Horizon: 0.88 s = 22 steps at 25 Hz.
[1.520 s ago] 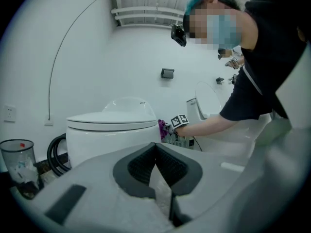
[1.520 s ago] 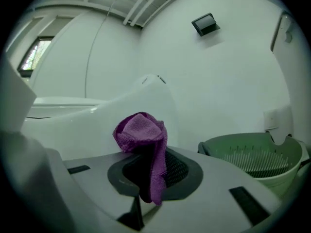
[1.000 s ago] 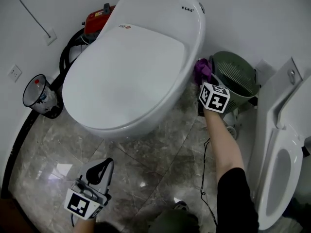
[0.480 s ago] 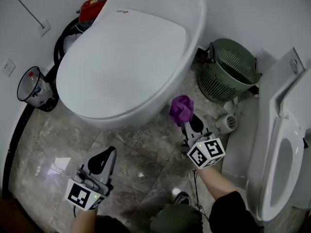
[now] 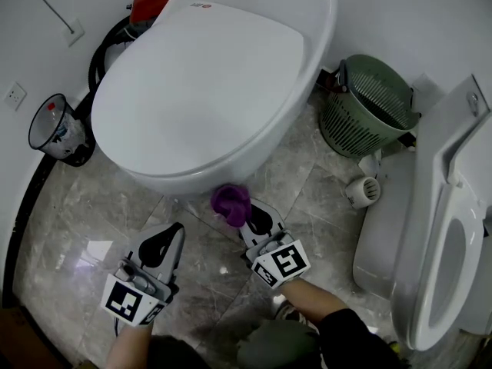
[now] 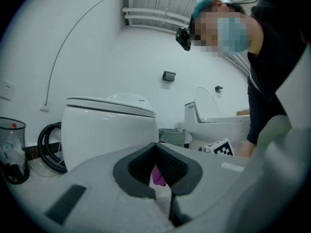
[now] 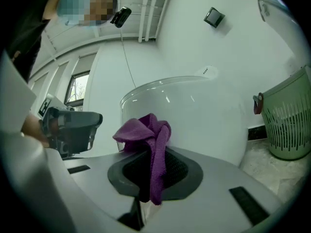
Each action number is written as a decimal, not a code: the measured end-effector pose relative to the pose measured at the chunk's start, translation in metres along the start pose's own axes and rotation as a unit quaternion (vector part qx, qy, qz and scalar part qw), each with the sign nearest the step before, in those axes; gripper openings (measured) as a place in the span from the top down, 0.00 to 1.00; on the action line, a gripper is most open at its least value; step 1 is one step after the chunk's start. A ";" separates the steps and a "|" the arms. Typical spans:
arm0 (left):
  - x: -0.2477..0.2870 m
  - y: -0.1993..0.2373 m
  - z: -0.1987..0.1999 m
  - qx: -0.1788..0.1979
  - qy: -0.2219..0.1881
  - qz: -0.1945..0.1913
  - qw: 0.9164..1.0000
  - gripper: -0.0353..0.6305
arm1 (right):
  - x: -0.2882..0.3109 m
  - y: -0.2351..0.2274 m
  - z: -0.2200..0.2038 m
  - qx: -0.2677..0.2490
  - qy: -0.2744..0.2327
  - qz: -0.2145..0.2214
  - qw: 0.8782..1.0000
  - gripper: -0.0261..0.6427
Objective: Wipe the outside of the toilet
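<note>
The white toilet (image 5: 207,91) with its lid down fills the upper middle of the head view. My right gripper (image 5: 244,215) is low at the front of the bowl, shut on a bunched purple cloth (image 5: 231,203) that lies against the bowl's lower front. In the right gripper view the cloth (image 7: 148,135) hangs from the clamped jaws of the right gripper (image 7: 150,152), before the toilet's side (image 7: 194,115). My left gripper (image 5: 173,237) hovers over the floor left of it, shut and empty. In the left gripper view the left gripper (image 6: 156,145) points at the toilet (image 6: 112,130).
A green slatted basket (image 5: 369,114) stands right of the toilet, with a second toilet (image 5: 446,244) beyond it at the right edge. A clear bin (image 5: 54,133), a black hose (image 5: 104,60) and a red device (image 5: 154,2) sit at the left by the wall. The floor is marble tile.
My right gripper has carried the purple cloth from the toilet's back right side, by the basket, down along the bowl to its front. The left gripper has hardly moved.
</note>
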State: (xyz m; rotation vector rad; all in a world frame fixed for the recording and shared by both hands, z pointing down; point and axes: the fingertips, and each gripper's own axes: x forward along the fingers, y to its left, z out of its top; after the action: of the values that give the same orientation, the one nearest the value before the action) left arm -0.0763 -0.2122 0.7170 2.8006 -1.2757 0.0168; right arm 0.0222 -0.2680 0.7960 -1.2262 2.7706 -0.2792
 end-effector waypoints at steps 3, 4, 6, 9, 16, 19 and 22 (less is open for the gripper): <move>0.003 -0.003 -0.002 0.001 0.003 -0.003 1.000 0.94 | 0.001 -0.016 0.003 -0.011 0.004 -0.016 1.000 0.89; 0.004 -0.003 -0.003 0.000 0.004 -0.002 1.000 0.94 | 0.000 -0.024 0.005 -0.016 0.004 -0.022 1.000 0.89; 0.005 -0.003 -0.004 -0.002 0.005 -0.002 1.000 0.94 | -0.003 -0.043 0.012 -0.022 0.002 -0.038 0.999 0.89; 0.008 -0.005 -0.007 -0.002 0.011 -0.004 1.000 0.94 | -0.006 -0.083 0.025 -0.028 -0.011 -0.072 0.997 0.89; 0.013 -0.024 -0.020 0.004 0.049 -0.029 0.998 0.94 | 0.002 -0.212 0.045 -0.031 -0.009 -0.184 0.982 0.89; 0.012 -0.030 -0.025 0.012 0.068 -0.040 0.997 0.94 | 0.015 -0.260 0.056 -0.044 0.004 -0.226 0.973 0.89; 0.011 -0.034 -0.028 0.015 0.081 -0.043 0.996 0.94 | 0.024 -0.298 0.061 -0.044 0.015 -0.267 0.963 0.89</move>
State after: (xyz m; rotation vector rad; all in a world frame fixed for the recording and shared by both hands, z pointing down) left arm -0.0432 -0.1963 0.7437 2.8092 -1.1268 0.2544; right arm 0.2318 -0.4902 0.7972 -1.9931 2.4402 -0.2144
